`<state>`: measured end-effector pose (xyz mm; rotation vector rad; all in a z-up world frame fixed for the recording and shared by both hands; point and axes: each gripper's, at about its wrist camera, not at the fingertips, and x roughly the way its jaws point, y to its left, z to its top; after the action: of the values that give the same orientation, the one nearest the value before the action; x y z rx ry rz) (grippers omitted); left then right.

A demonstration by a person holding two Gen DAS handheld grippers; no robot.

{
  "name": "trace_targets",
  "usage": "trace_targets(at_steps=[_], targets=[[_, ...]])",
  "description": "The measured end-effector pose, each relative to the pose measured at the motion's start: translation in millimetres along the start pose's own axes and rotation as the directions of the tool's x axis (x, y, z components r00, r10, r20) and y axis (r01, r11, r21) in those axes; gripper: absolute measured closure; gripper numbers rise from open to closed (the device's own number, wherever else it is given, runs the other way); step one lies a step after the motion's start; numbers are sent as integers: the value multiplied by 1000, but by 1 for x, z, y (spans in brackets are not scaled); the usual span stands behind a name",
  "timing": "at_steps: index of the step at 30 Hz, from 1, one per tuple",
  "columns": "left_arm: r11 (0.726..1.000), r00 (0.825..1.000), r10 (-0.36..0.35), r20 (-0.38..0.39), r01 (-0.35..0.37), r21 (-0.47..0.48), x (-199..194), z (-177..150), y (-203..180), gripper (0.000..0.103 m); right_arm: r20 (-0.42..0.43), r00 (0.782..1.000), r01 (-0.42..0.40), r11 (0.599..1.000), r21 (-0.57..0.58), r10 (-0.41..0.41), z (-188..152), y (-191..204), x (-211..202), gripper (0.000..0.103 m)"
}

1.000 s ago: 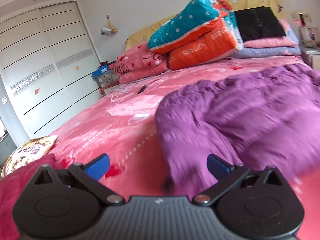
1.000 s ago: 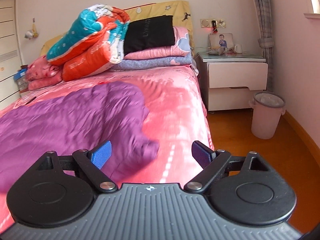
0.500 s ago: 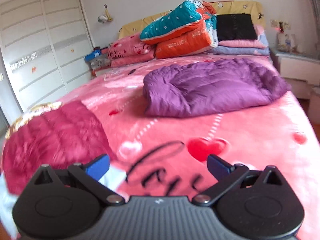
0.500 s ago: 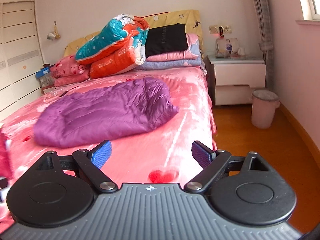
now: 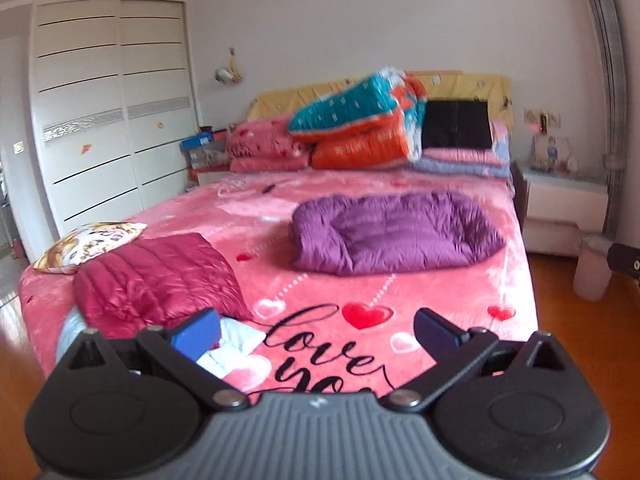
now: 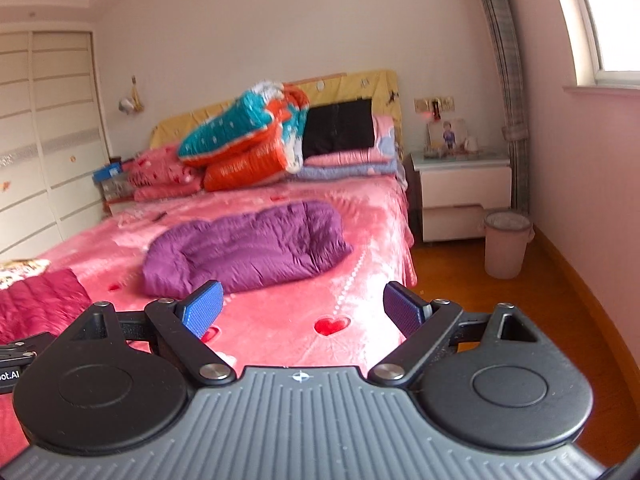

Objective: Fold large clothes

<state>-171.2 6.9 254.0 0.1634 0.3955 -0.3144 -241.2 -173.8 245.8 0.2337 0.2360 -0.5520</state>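
A folded purple down jacket [image 5: 394, 234] [image 6: 248, 248] lies in the middle of the pink bed [image 5: 328, 288] [image 6: 280, 320]. A crimson down jacket [image 5: 160, 276] [image 6: 36, 304] lies bunched at the bed's near left corner, over some white and pale blue cloth [image 5: 236, 338]. My left gripper [image 5: 316, 332] hangs open above the foot of the bed, right of the crimson jacket, holding nothing. My right gripper [image 6: 302, 312] is open and empty too, well short of the purple jacket.
Folded quilts and pillows [image 5: 360, 128] [image 6: 256, 140] are stacked at the headboard. A patterned cushion [image 5: 88, 240] sits at the bed's left edge. A wardrobe [image 5: 108, 120] stands on the left. A nightstand [image 6: 464, 192] and a bin [image 6: 506, 250] stand on the wooden floor at the right.
Both grippers have pulled back from the purple jacket toward the foot of the bed. The jacket now lies folded and far off, and the crimson jacket has come into view.
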Motion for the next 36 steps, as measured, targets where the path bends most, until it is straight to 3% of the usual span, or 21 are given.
trace_targets(at_steps=[9, 17, 25, 36], targets=[[995, 997, 74, 40, -71, -66, -32, 10, 16, 0, 77, 996, -38, 999, -27, 40, 15, 17, -61, 0], [996, 993, 78, 87, -73, -53, -45, 12, 9, 0, 129, 991, -44, 999, -15, 46, 18, 15, -68, 0], [995, 995, 55, 78, -48, -87, -46, 5, 12, 0, 89, 995, -49, 999, -17, 50, 10, 17, -60, 0], [998, 999, 26, 27, -24, -62, -38, -13, 1, 0, 50, 998, -30, 999, -32, 32, -1, 14, -58, 0]])
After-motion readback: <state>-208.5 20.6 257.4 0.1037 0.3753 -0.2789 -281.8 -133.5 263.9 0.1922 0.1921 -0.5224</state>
